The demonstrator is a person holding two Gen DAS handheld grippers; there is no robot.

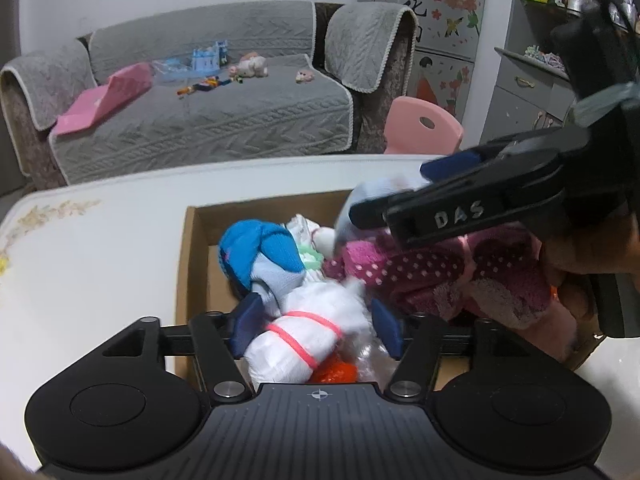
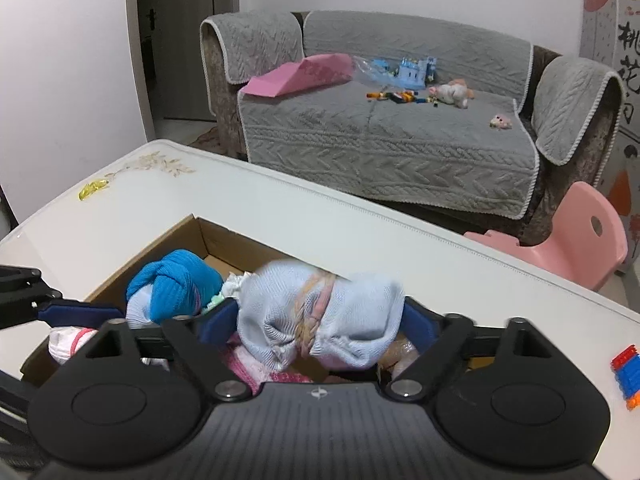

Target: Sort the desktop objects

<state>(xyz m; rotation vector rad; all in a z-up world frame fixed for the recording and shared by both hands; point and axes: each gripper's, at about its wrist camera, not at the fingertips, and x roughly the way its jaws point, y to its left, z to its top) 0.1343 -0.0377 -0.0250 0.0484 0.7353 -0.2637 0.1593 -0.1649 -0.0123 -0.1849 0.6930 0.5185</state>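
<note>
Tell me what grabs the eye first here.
The right gripper holds a pale blue sock bundle over the open cardboard box. In that box, the left gripper straddles a white bundle with a pink band, beside a bright blue sock roll and magenta dotted socks.

A: Soft, even indoor light; the white counter (image 2: 360, 240) is bright with only a mild sheen, shadows faint.

B: Sharpness?

A: The sofa (image 1: 200, 120) is crisp. The pale blue sock bundle (image 2: 320, 316) is motion-smeared, and nearby cloth looks soft. Strong fisheye bending, with dark corners at the edges.
</note>
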